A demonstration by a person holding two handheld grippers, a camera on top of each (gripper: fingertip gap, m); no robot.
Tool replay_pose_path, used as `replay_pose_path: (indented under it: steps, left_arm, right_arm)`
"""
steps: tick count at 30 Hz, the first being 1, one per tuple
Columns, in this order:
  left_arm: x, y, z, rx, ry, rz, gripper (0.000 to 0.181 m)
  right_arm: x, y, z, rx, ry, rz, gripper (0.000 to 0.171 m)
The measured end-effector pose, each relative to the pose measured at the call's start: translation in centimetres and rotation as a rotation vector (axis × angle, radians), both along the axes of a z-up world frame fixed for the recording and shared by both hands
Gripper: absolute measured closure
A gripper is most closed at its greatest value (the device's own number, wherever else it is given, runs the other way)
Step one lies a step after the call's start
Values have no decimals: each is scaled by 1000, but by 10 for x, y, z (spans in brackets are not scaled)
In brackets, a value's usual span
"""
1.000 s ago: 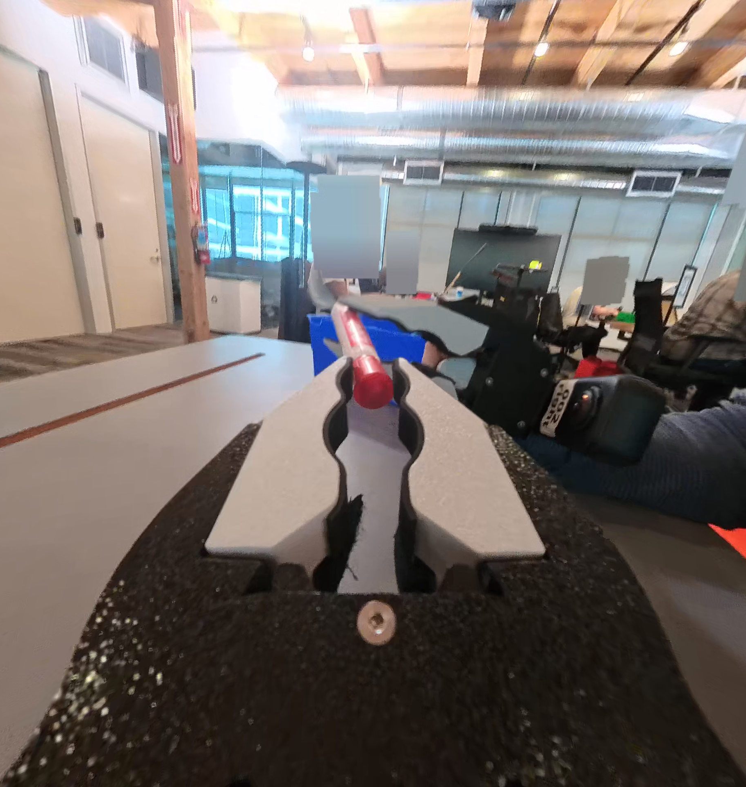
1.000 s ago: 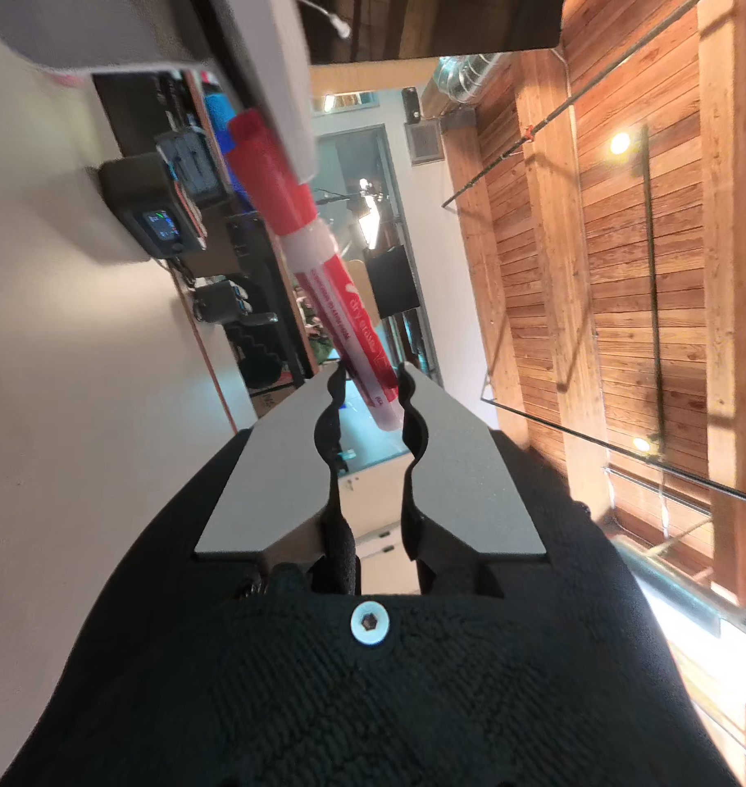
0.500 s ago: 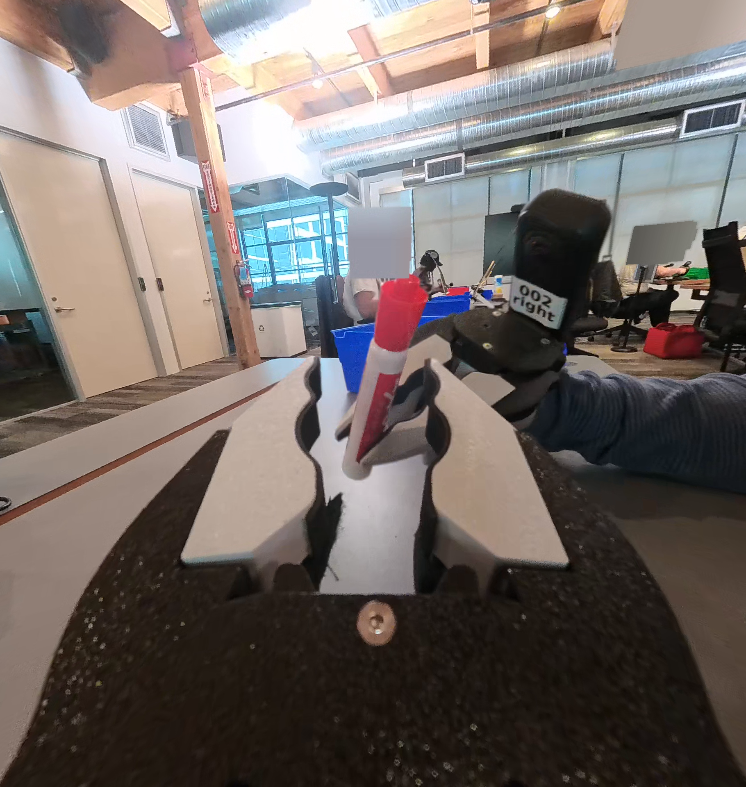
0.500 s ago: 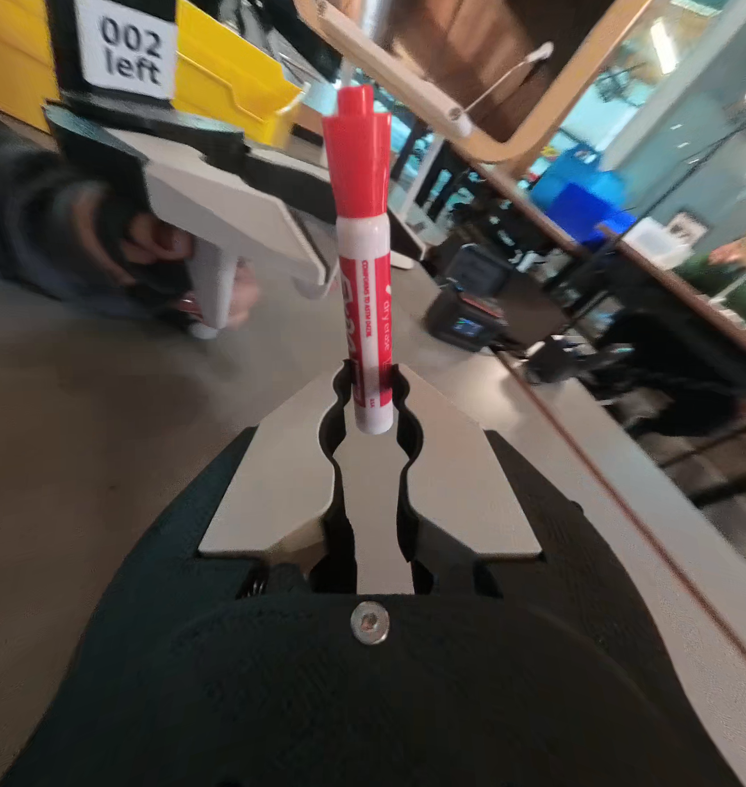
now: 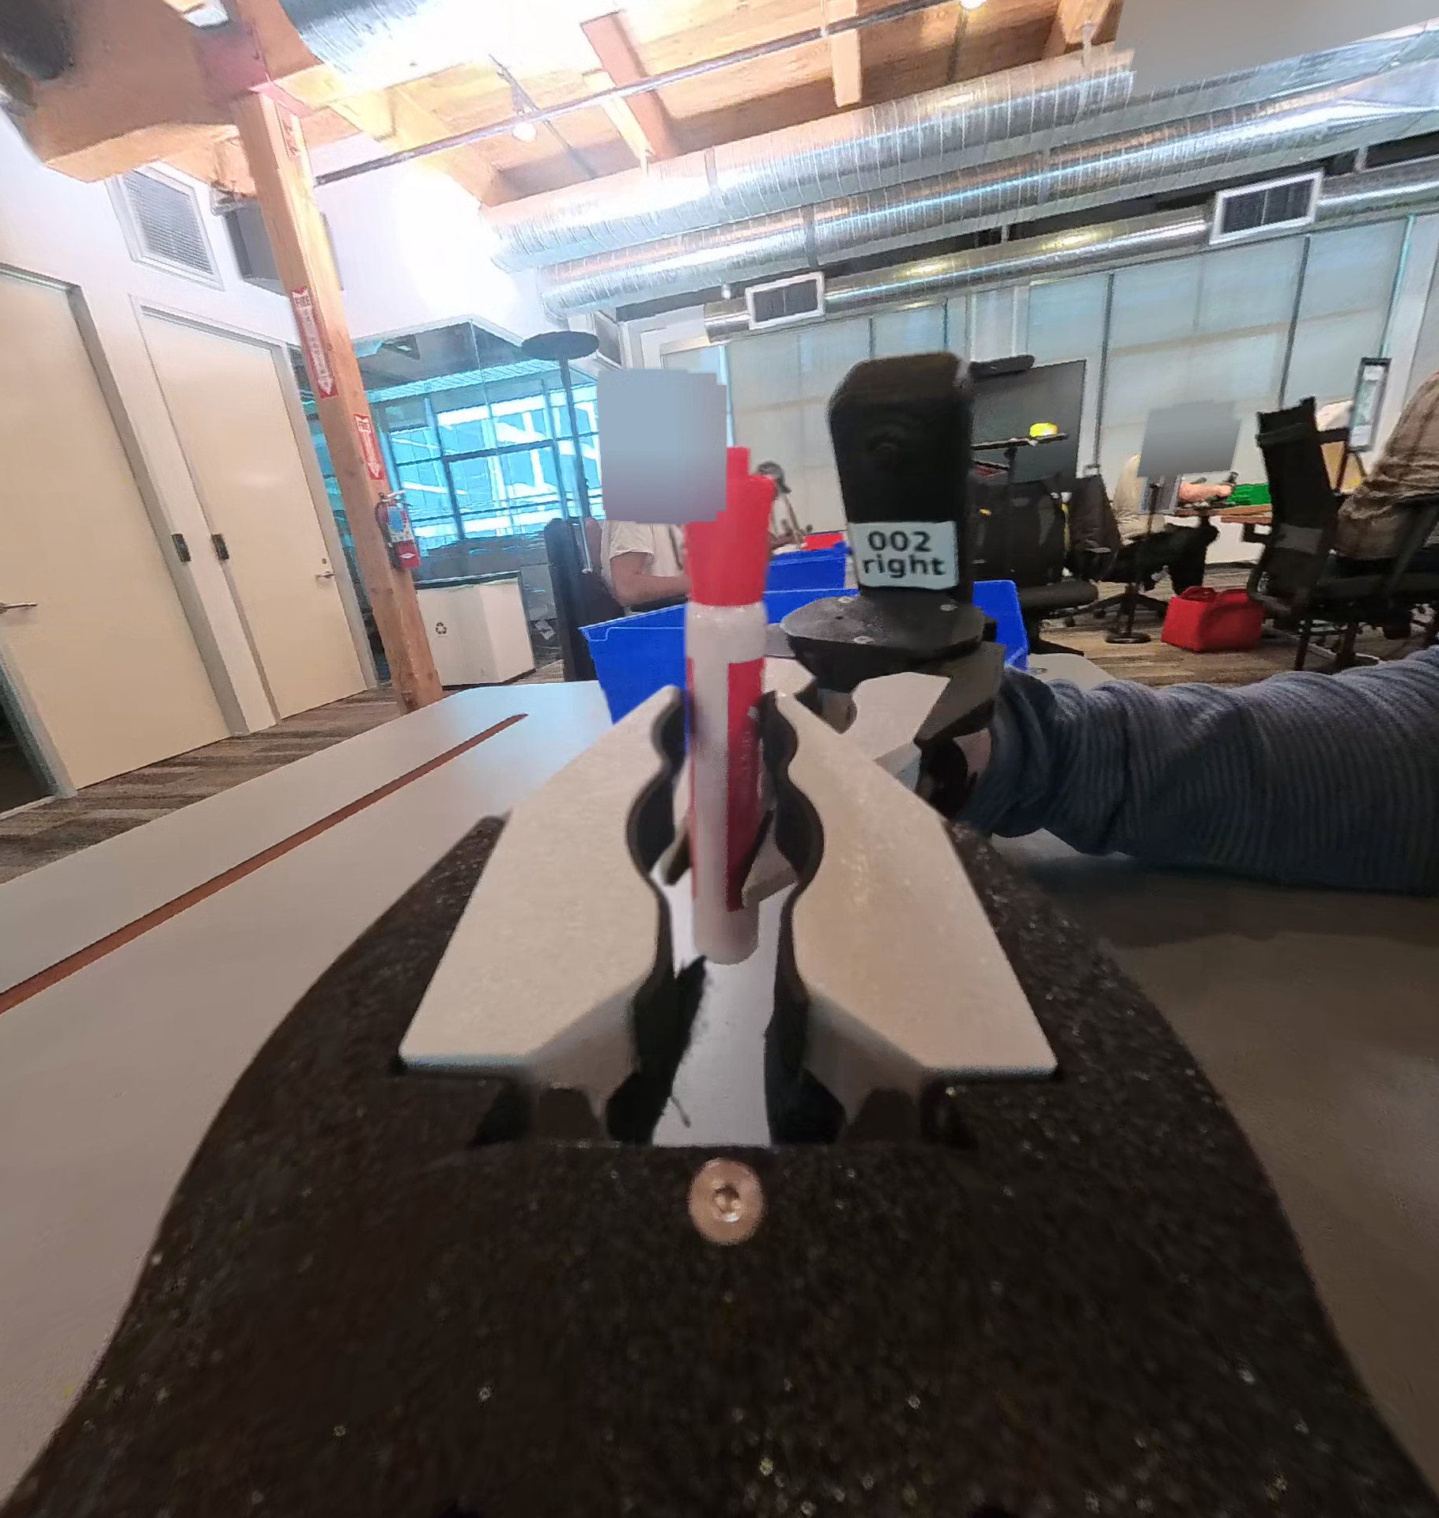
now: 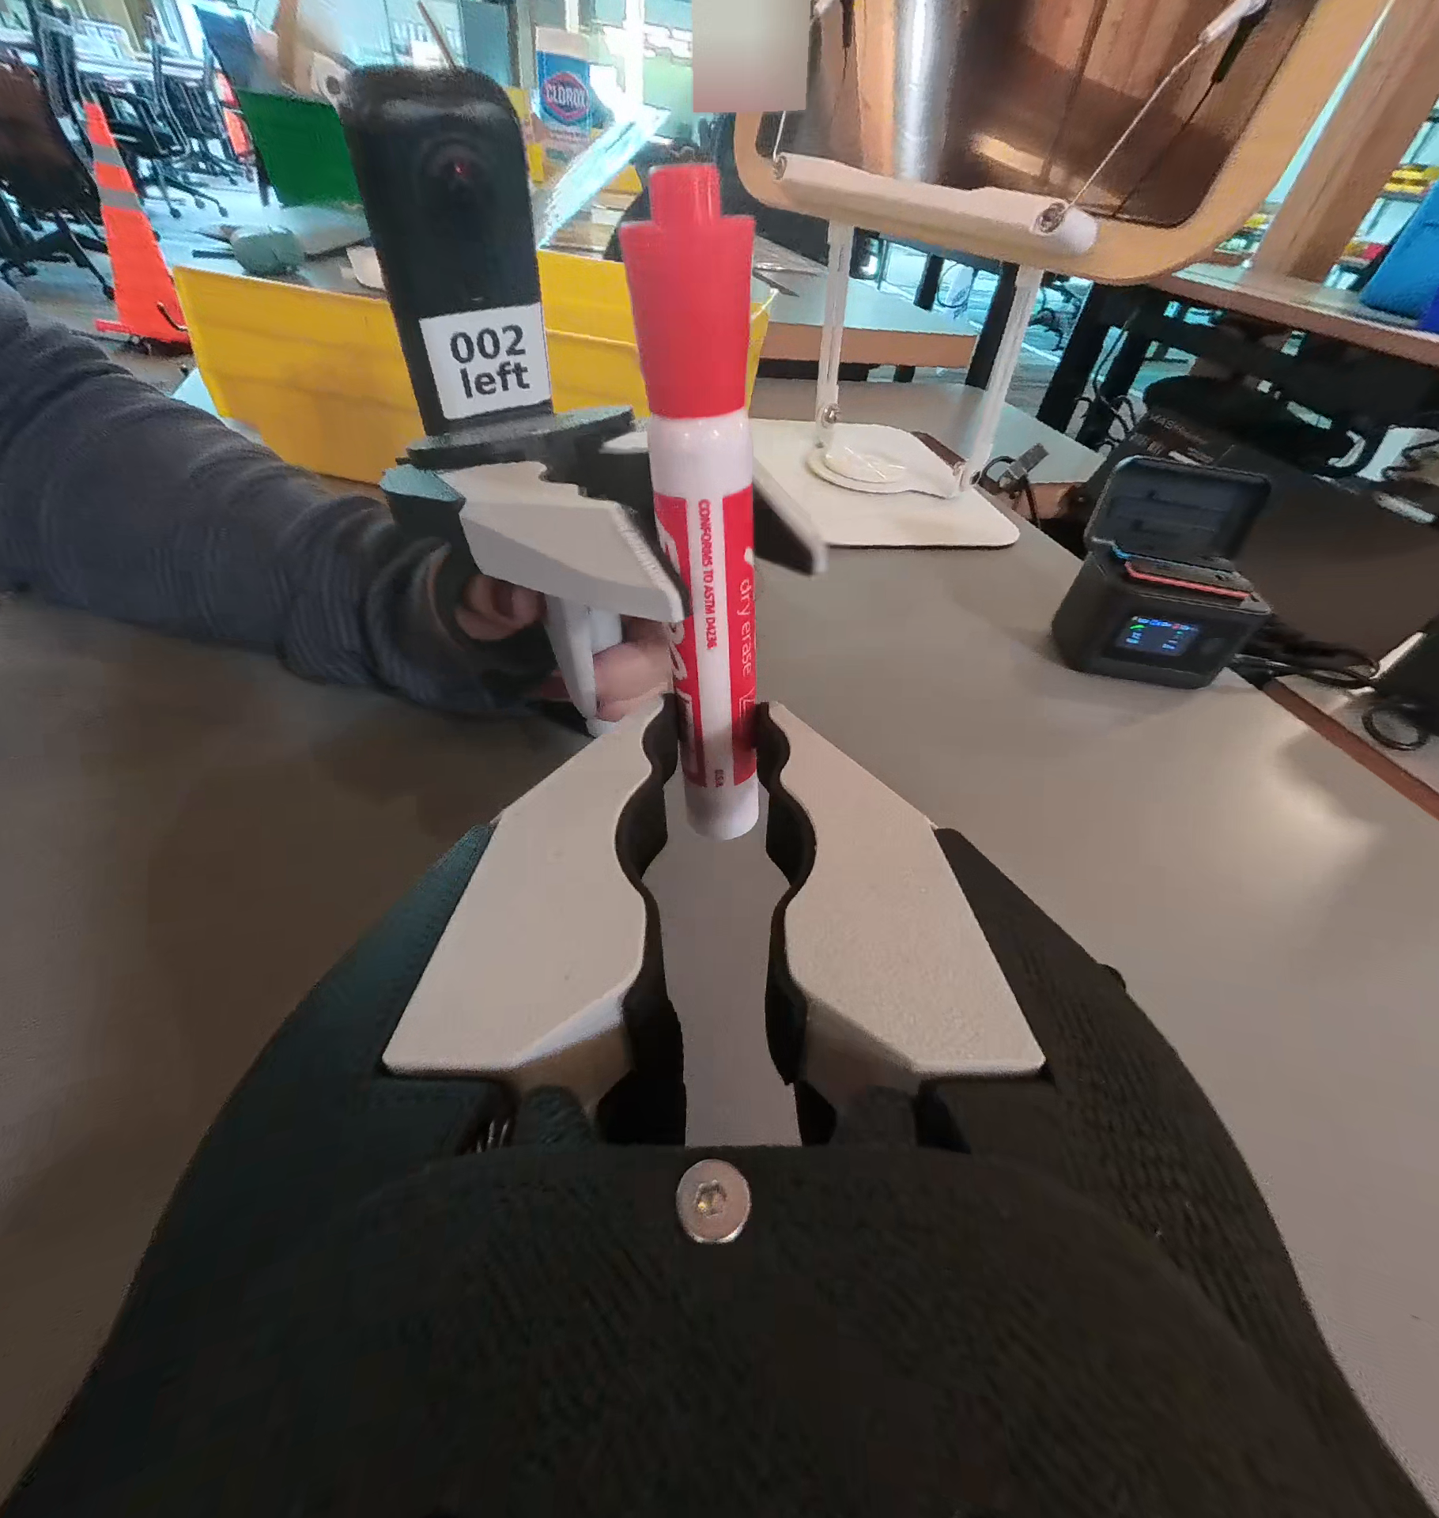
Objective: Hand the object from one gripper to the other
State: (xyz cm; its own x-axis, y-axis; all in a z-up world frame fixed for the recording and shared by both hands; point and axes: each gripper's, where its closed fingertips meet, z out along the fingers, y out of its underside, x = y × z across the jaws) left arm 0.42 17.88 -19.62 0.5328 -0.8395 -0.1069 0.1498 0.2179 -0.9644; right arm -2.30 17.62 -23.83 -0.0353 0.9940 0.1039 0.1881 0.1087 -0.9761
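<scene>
**Marker upright between two grippers above the table**

A red and white dry-erase marker (image 6: 704, 526) stands upright in the air over the grey table (image 6: 1028, 821), red cap on top. The right gripper (image 6: 710, 727) pinches it low on the barrel, its grey fingers (image 6: 552, 887) closed against both sides of the marker near the tips. The left gripper (image 5: 724, 719) faces it from the other side, with the marker sitting between its finger tips; from the right wrist view its fingers look spread either side of the barrel, higher up, and I cannot tell whether they press on it. A person's hand (image 6: 601, 657) in a dark sleeve holds the left gripper's handle. On the table behind sit a small black device case (image 6: 1164, 591) and a white lamp base (image 6: 889, 493); a yellow bin (image 6: 305, 361) is farther back
</scene>
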Motion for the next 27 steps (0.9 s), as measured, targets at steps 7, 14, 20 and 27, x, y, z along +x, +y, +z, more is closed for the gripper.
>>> replay_pose_path:
  steps: [7, 14, 20, 27]
  left_arm:
    - [-4, 6, -1, -2, 14, 52, 166]
    - [-10, 17, -7, 15, 76, 170, 166]
    - [-15, 22, -6, 12, 74, 210, 166]
    - [-15, 7, 8, -46, -85, 26, 166]
  right_arm:
    - [10, 18, 5, -27, 43, -79, 135]
    - [14, 23, 27, -78, 197, -102, 132]
    - [10, 18, 21, -19, 167, -87, 131]
    - [3, 10, 7, -40, 92, -46, 124]
